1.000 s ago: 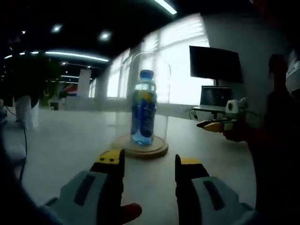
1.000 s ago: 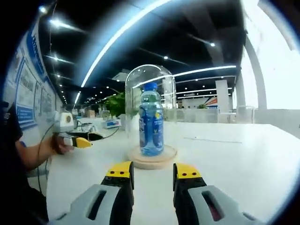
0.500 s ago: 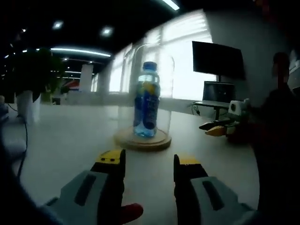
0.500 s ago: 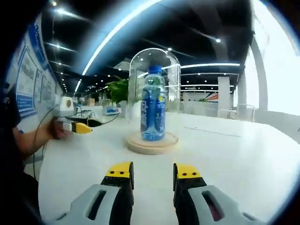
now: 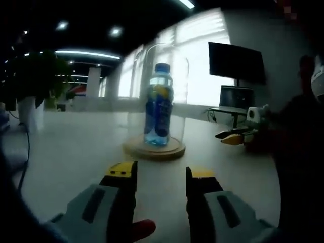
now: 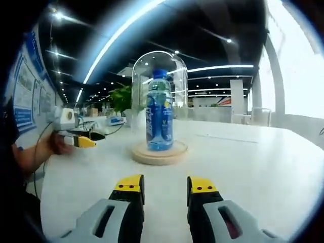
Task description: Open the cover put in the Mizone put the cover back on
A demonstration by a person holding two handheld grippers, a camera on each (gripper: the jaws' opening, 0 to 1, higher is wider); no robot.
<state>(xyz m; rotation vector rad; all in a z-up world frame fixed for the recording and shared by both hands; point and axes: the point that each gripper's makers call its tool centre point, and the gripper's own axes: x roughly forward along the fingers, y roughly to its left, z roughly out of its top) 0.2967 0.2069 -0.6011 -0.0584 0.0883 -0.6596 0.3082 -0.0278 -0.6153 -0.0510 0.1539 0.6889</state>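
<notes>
Jaws of your left gripper (image 5: pixel 156 174) and right gripper (image 6: pixel 165 183) stand apart, empty; blue Mizone bottle (image 6: pixel 159 111) sits upright under clear glass dome cover (image 6: pixel 159 66) on round wooden base (image 6: pixel 159 153), white table (image 6: pixel 243 162).

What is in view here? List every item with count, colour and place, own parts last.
Mizone bottle: one, blue with blue cap, upright on the wooden base, under the dome.
Glass dome: one, clear, over the bottle.
Wooden base: one, light wood, round, on the table.
Table: one, white.
Potted plant: one, green, behind the dome.
Monitor: one, black, far side.
Left gripper: yellow-tipped, open, empty.
Right gripper: yellow-tipped, open, empty.
</notes>
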